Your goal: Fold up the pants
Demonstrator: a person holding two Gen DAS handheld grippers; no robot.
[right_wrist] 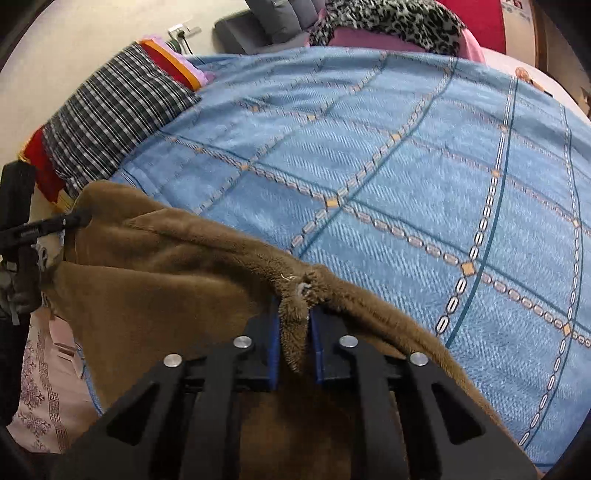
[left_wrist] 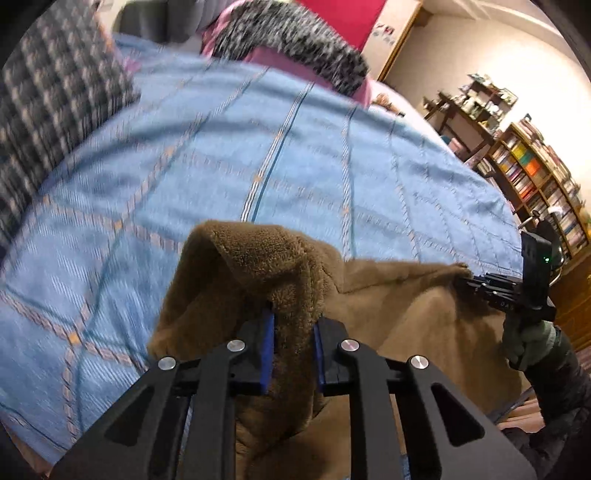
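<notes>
Pants (left_wrist: pixel 255 258): brown fleece, thick, plush, matt, with a fuzzy nap; frayed tuft at one edge.
Bed cover (right_wrist: pixel 388 155): blue woven cloth, matt, fine diagonal rib, printed with tan and white chain-pattern lines.
Checked pillow (right_wrist: pixel 110 122): dark plaid cotton-like cloth, matt.
Leopard-print cloth (right_wrist: pixel 391 22): soft, fuzzy-looking fabric.
Left gripper (left_wrist: pixel 293 332): matt black plastic arms, smooth; bright polished metal pivot pins; blue rubbery pads.
Right gripper (right_wrist: pixel 294 325): same finish.
Glove (left_wrist: pixel 528 343): grey-green knit cloth.
Bookshelf (left_wrist: pixel 532 184): brown wood, slight sheen.
</notes>
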